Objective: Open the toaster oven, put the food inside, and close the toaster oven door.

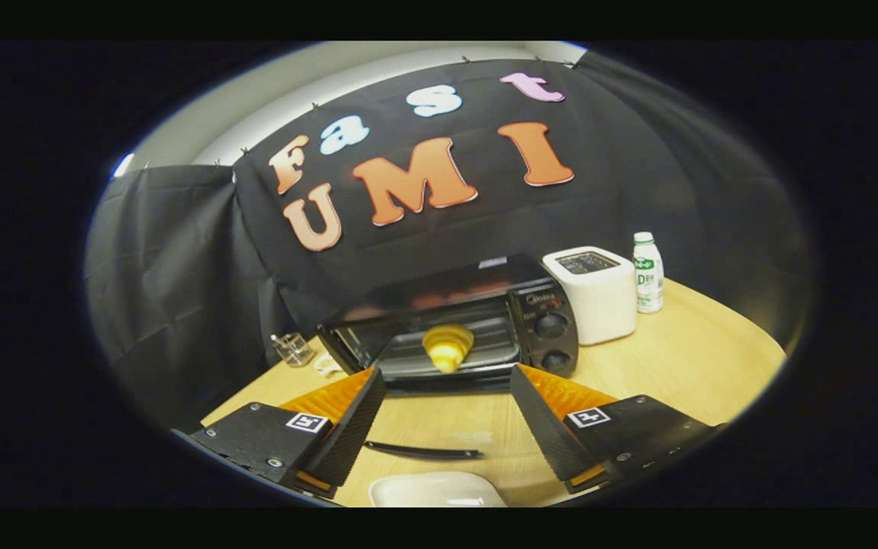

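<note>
Croissant (447, 348) sits on the rack inside the open toaster oven (477, 324), its door (424, 451) folded down toward you, while your gripper (447, 412) hangs back released and empty, fingers spread, leaving only the door to close.

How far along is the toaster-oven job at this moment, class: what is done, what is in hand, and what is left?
Done: the toaster oven looks open, its door seemingly dropped flat ahead of the claw, and the yellow pastry lies inside on the rack. In hand: nothing; the claw is open and empty, short of the oven, above a white plate. Left: lift the door shut.
</note>
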